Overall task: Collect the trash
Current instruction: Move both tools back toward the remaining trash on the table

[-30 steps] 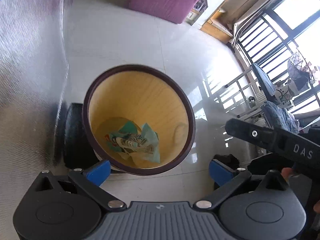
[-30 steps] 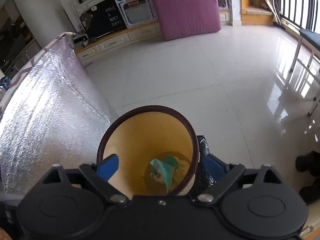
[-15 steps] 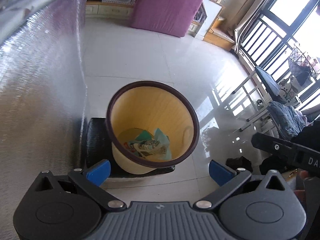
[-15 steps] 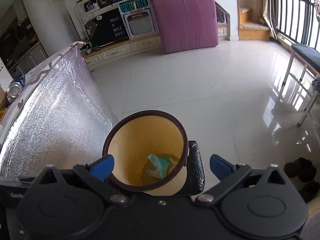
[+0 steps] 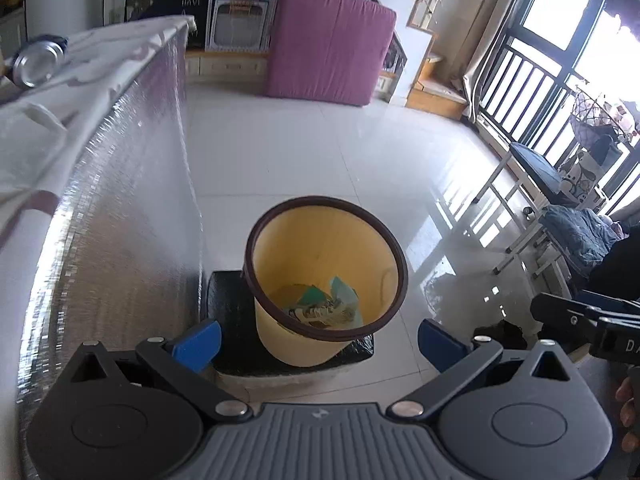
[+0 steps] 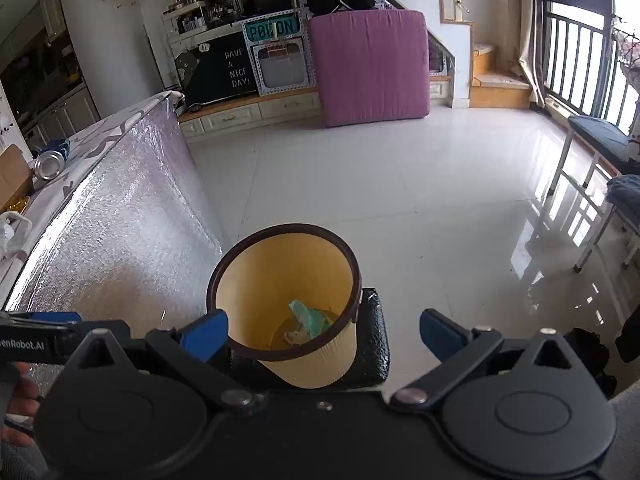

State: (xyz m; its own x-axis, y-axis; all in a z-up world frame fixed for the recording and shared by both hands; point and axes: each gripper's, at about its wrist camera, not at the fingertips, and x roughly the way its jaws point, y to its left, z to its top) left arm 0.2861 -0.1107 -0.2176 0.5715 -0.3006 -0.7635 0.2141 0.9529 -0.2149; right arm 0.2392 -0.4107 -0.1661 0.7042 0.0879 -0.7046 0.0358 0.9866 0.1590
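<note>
I have both grippers, left (image 5: 318,340) and right (image 6: 323,334), spread and empty above the bin (image 5: 325,276); wrappers (image 5: 324,308) already lie in its bottom. A can (image 6: 48,165) at ten o'clock on the tabletop (image 6: 104,136) looks left to collect

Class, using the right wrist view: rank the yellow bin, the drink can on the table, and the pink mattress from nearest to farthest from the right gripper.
1. Yellow bin, just ahead of the right gripper.
2. Drink can, far left on the table.
3. Pink mattress, against the far wall.
</note>
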